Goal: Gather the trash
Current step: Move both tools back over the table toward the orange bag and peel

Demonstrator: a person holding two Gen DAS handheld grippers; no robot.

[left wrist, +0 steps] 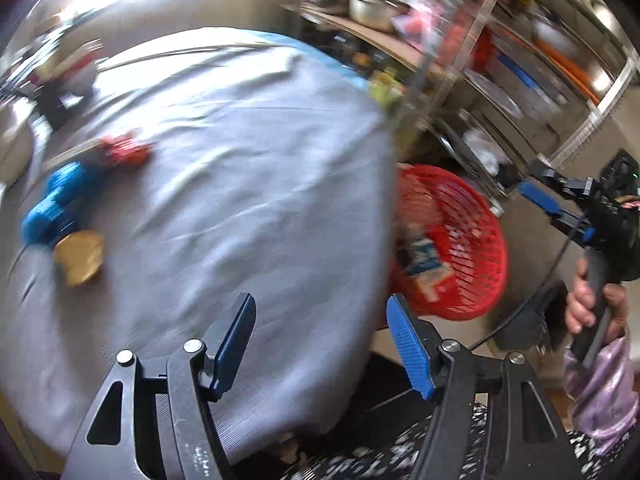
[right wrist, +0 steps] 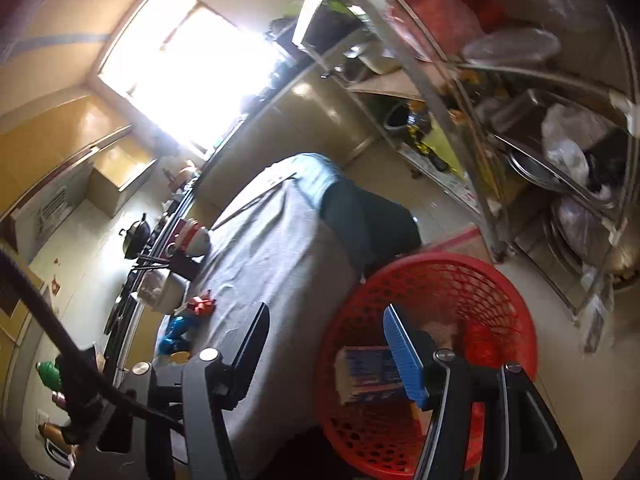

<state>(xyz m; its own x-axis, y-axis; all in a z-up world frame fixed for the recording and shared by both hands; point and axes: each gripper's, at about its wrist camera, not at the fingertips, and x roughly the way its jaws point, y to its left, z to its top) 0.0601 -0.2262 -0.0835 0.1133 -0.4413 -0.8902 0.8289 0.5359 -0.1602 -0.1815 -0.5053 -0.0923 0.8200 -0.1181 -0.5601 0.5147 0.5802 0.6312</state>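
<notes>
so the red basket [right wrist: 424, 344] sits on the floor just beside the edge of the table [left wrist: 224, 184] with the grey cloth, and it already holds a blue-and-white carton [right wrist: 372, 376] lying on its side. that carton looks like light, stiff cardboard, best pinched across its flat faces. its printing is too blurred to read.

away from the basket, at the far side of the table, lie three leftover bits: a crumpled blue wrapper [left wrist: 56, 204], probably thin, crinkly and easily squashed, so take a raised fold; a flat golden round thing [left wrist: 80, 256], likely rigid and slick, best taken by its edge; and a small red scrap [left wrist: 124, 152], light and soft. no writing is legible on any.

the left claw [left wrist: 320, 344] stands apart and empty above the table's near edge. the right claw [right wrist: 328, 352] is apart and empty over the basket.
</notes>
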